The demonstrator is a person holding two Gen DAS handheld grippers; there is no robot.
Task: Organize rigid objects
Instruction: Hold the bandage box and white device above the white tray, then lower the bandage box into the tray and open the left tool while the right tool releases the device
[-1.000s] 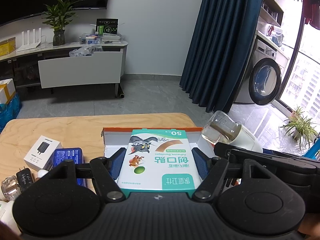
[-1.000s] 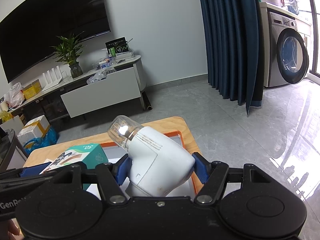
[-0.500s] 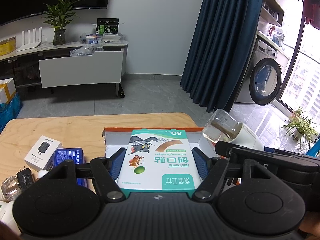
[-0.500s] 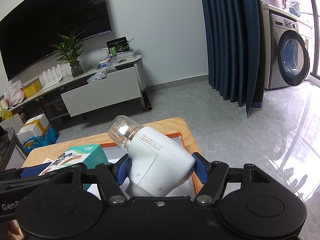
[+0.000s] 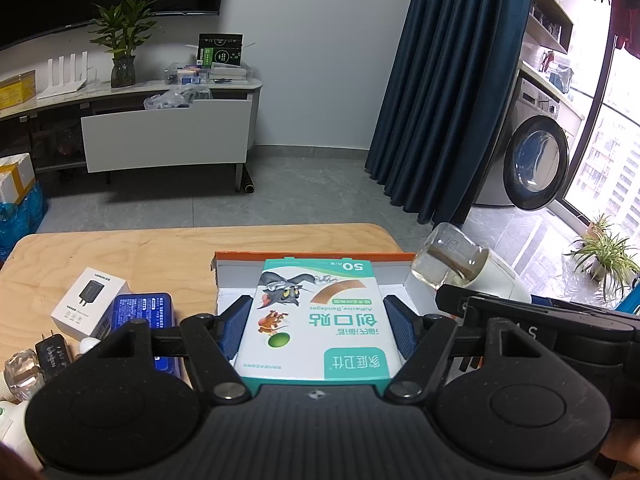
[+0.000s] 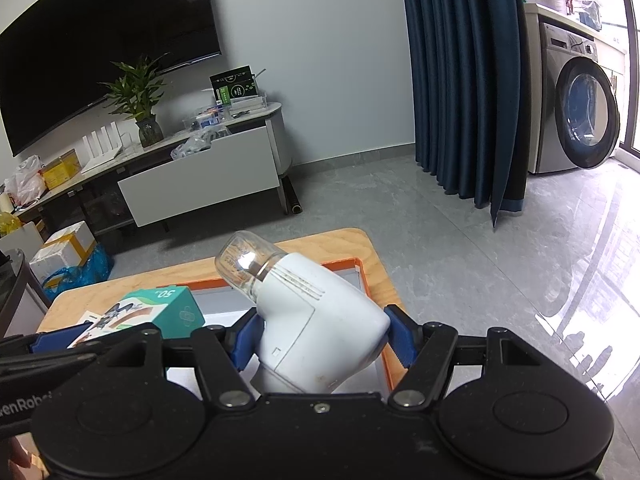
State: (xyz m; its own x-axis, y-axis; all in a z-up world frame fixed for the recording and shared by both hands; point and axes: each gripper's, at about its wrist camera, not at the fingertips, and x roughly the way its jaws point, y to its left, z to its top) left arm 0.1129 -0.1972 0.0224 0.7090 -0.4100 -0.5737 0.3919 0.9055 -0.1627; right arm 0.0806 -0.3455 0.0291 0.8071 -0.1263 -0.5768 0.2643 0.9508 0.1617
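Over the orange-rimmed tray (image 5: 312, 257) at the far right of the wooden bench (image 5: 160, 248), both claws hang with a load each; the left claw (image 5: 316, 326) is clamped on the teal bandage box (image 5: 320, 316), its blue pads pressing the two long sides, the box lying flat and raised above the tray's white floor; the right claw (image 6: 320, 334) is closed around the white device with a clear cap (image 6: 316, 320), which sits tilted in the grip, cap pointing up and away toward the tray's far wall. The two claws are close, side by side; in the left view the right one's black frame sits just beside the left one's right finger.

The risks, as I judge them: the device is rounded and smooth, so it may roll or tip once let go, and its cap could knock the tray wall; two items going into one shallow tray may crowd, the box landing on the rim or on the device; the claws could bump as they lower. Whether either item touches the tray floor I cannot tell. Left of the tray, a white charger box (image 5: 90, 298), a blue box (image 5: 140, 312) and a black plug (image 5: 52, 354) wait on the bench; a careless swing back could sweep them.
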